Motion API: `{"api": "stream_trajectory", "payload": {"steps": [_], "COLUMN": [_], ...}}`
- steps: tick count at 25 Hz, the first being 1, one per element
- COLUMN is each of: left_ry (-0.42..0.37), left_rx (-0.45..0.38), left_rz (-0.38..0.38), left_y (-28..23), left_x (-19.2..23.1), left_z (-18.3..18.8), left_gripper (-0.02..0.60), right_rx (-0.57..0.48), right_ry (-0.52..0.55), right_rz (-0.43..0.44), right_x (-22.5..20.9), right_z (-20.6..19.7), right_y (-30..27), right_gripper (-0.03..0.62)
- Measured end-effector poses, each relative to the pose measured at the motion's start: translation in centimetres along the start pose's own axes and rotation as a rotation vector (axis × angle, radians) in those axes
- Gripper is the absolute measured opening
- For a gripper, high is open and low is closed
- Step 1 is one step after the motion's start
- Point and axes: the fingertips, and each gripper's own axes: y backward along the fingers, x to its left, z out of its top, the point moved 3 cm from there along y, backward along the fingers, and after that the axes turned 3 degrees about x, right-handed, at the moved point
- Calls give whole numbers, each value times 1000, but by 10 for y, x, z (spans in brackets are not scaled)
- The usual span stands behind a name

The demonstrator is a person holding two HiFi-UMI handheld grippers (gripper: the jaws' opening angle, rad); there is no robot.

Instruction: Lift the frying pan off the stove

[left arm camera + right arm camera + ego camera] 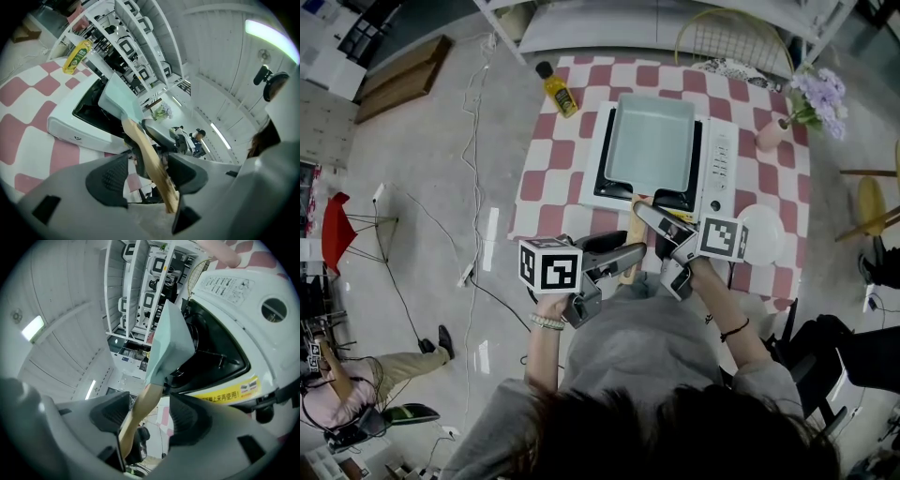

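Observation:
A square pale-green frying pan (652, 141) sits on the white tabletop stove (717, 159), with its wooden handle (630, 246) pointing towards me. My left gripper (628, 253) comes at the handle from the left and my right gripper (654, 230) from the right. In the left gripper view the handle (150, 159) runs between the wide jaws of the left gripper (147, 173), close to the right pad, below the pan (123, 101). In the right gripper view the handle (140, 411) passes near the left pad of the right gripper (150, 416), unpressed. Both are open.
The stove stands on a red-and-white checked table (553, 159). A yellow bottle (558, 89) stands at its far left, a pink vase of purple flowers (811, 98) at the far right, a white plate (759, 234) right of the stove. Cables (473, 141) cross the floor; a person (356, 394) sits lower left.

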Motion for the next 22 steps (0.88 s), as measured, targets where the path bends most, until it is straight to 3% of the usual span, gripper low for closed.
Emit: {"api": "stream_trajectory", "payload": {"steps": [9,14,22], "left_ry": [-6,-18,-29], "left_rx": [56,83,109], "left_rz": [-24,-42,-65], "left_y": [-7,-9,-13], "left_x": [1,0,-1], "left_z": [-2,-1,0], "left_gripper": [259,259,252], "right_rx": [40,63,96], "right_ry": [-54,-116,-102], "right_rz": [122,136,197], "right_x": [8,4,10], "right_z": [0,-2,-1], "right_y": [-18,-23,-29], "right_gripper": [267,265,250]}}
